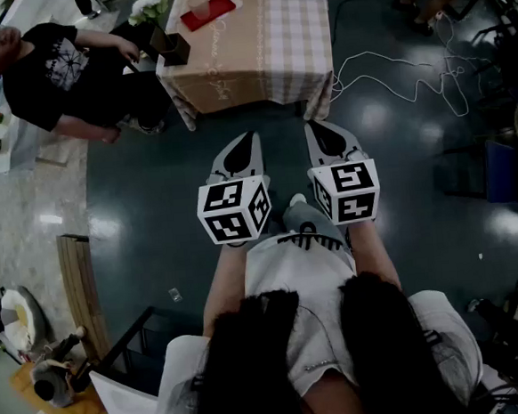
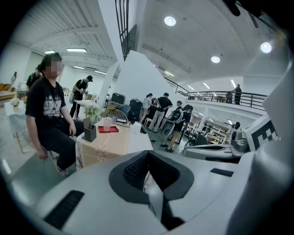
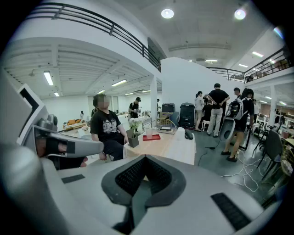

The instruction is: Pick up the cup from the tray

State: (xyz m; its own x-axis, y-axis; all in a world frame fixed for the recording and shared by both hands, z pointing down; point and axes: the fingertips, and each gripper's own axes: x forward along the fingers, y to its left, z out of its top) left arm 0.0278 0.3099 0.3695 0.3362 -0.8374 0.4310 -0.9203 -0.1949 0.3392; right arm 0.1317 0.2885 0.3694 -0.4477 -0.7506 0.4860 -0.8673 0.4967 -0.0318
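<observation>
A clear cup (image 2: 107, 123) stands on a red tray (image 2: 108, 130) on the cloth-covered table (image 2: 115, 144), far ahead of both grippers. The right gripper view shows the same cup (image 3: 149, 132) and tray (image 3: 150, 137). From the head view I see the tray (image 1: 208, 12) on the table (image 1: 256, 59), but I cannot make out the cup. My left gripper (image 1: 252, 140) and right gripper (image 1: 313, 129) are held side by side over the dark floor, well short of the table. Both are shut with nothing between the jaws.
A person (image 1: 61, 70) sits at the table's left side. A dark box (image 1: 173, 48) with flowers stands at the table's near left corner. White cables (image 1: 391, 75) lie on the floor to the right. Several people (image 3: 220, 108) stand beyond the table.
</observation>
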